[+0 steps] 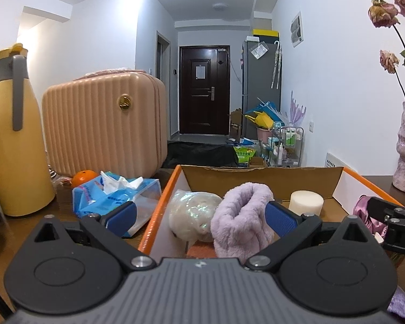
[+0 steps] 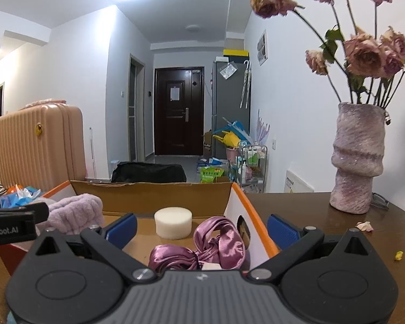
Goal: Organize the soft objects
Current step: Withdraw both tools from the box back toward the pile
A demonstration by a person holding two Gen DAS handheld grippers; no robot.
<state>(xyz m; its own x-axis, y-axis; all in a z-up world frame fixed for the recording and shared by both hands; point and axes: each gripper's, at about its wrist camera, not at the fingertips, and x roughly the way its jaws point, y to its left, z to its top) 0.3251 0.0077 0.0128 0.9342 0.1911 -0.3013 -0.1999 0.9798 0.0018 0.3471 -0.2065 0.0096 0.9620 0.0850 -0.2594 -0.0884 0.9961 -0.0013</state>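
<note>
An orange-rimmed cardboard box (image 1: pixel 159 202) sits on the brown table. Inside it lie a fluffy lilac cloth (image 1: pixel 240 216), a pearly white soft bundle (image 1: pixel 191 216), a white foam cylinder (image 1: pixel 306 202) and a shiny purple satin scrunchie (image 2: pixel 202 245). My left gripper (image 1: pixel 201 218) is open, its fingers either side of the bundle and lilac cloth, gripping nothing. My right gripper (image 2: pixel 201 230) is open over the box's right end, with the scrunchie lying loose between its fingers. The box (image 2: pixel 256 216), the foam cylinder (image 2: pixel 172 222) and the lilac cloth (image 2: pixel 73 213) also show in the right wrist view.
Left of the box lie a blue tissue pack (image 1: pixel 113 197), an orange (image 1: pixel 85 176), a pink ribbed case (image 1: pixel 102 124) and a yellow flask (image 1: pixel 13 135). A mauve vase (image 2: pixel 357 159) of dried roses stands right of the box, with petals (image 2: pixel 364 226) on the table.
</note>
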